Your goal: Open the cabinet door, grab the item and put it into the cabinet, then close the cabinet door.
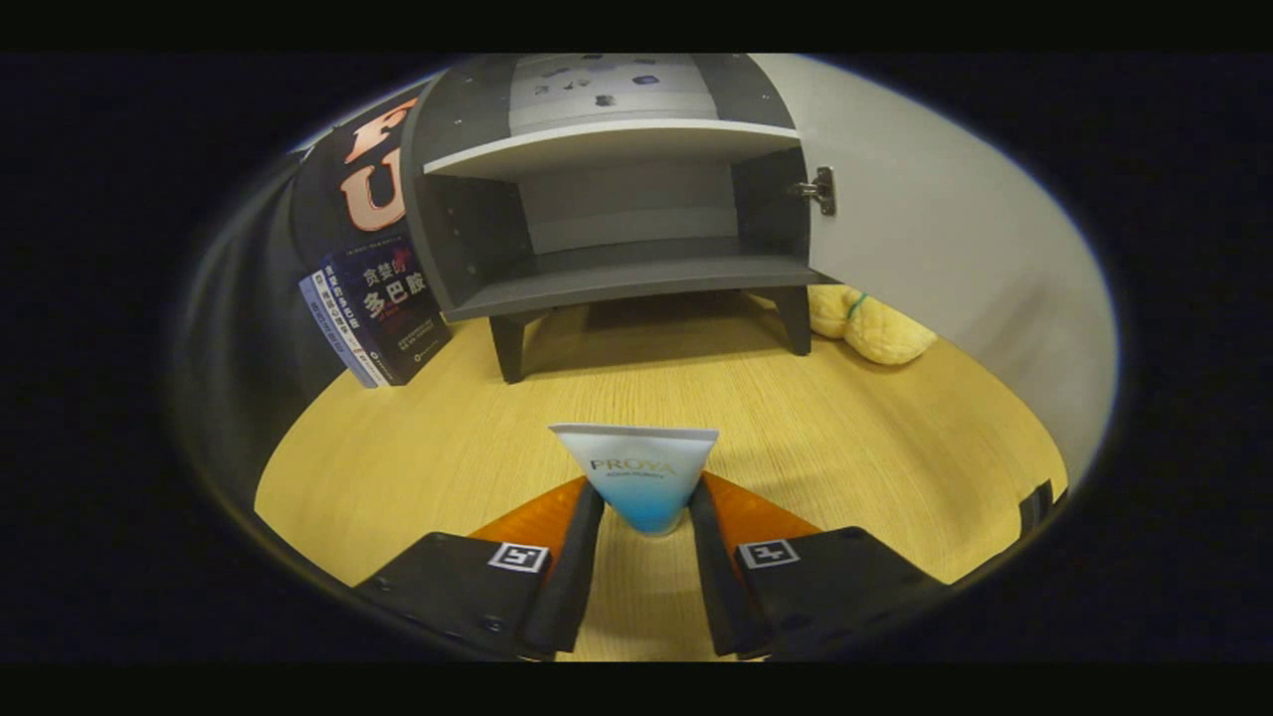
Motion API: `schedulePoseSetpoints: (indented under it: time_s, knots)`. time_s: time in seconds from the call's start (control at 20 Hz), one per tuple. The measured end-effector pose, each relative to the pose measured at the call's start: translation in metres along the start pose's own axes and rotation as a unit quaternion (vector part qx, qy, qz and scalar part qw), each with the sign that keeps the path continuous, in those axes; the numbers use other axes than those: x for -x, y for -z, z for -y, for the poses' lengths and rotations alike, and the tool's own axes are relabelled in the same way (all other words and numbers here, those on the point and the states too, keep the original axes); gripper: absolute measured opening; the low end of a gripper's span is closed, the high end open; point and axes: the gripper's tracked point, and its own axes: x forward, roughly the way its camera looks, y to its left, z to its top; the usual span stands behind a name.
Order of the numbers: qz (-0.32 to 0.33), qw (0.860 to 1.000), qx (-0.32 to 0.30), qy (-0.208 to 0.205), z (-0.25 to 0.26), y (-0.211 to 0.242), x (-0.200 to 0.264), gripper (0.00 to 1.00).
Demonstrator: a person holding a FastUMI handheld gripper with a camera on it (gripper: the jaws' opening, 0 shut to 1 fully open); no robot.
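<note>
Door's open, that much is done: the cabinet door (935,249) is swung wide out to the right on its hinge (819,189), and I'm looking straight into the cabinet (607,199), with a lower shelf (636,278) and a compartment above it. Nothing that I can make out sits on that lower shelf.

Second step looks to be in hand. The tube (641,477) stands between my fingers, crimped flat end up, narrowing toward the bottom where it turns blue. The gripper (644,522) is closed down narrow around it, and both fingertips (589,507) sit hard against its lower part, one on each side. I read that as a grip on the tube, though I can't tell from here whether it's lifted off the table (448,447) or resting on it; its bottom end is hidden low between the fingers.

What's left, as I judge it: carry the tube across the bare stretch of table to the cabinet, which is well ahead of the fingers, set it on a shelf, let go, then swing the door shut.

Off to the side, a book (378,313) leans by the cabinet's left leg, and a yellow plush toy (875,323) lies behind the right leg, under the door. Neither sits in my straight line in.
</note>
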Motion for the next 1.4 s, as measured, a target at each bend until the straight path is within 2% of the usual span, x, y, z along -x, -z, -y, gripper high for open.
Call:
schedulePoseSetpoints:
  time_s: [0.15,0.3,0.45,0.6,0.75,1.0,1.2,1.4]
  knots:
    - [0.074,0.997,0.008,-0.035,-0.02,-0.084,0.041,0.53]
    - [0.149,0.986,0.047,-0.056,-0.046,-0.186,0.076,0.52]
    - [0.193,0.976,0.044,-0.088,-0.073,-0.277,0.098,0.52]
    - [0.225,0.967,0.073,-0.089,-0.092,-0.36,0.097,0.52]
    - [0.225,0.967,0.084,-0.081,-0.097,-0.413,0.067,0.52]
    - [0.14,0.984,0.094,-0.061,-0.098,-0.432,-0.007,0.52]
    - [0.072,0.99,0.107,-0.049,-0.094,-0.422,-0.049,0.52]
    - [0.016,0.994,0.095,-0.058,-0.096,-0.398,-0.073,0.53]
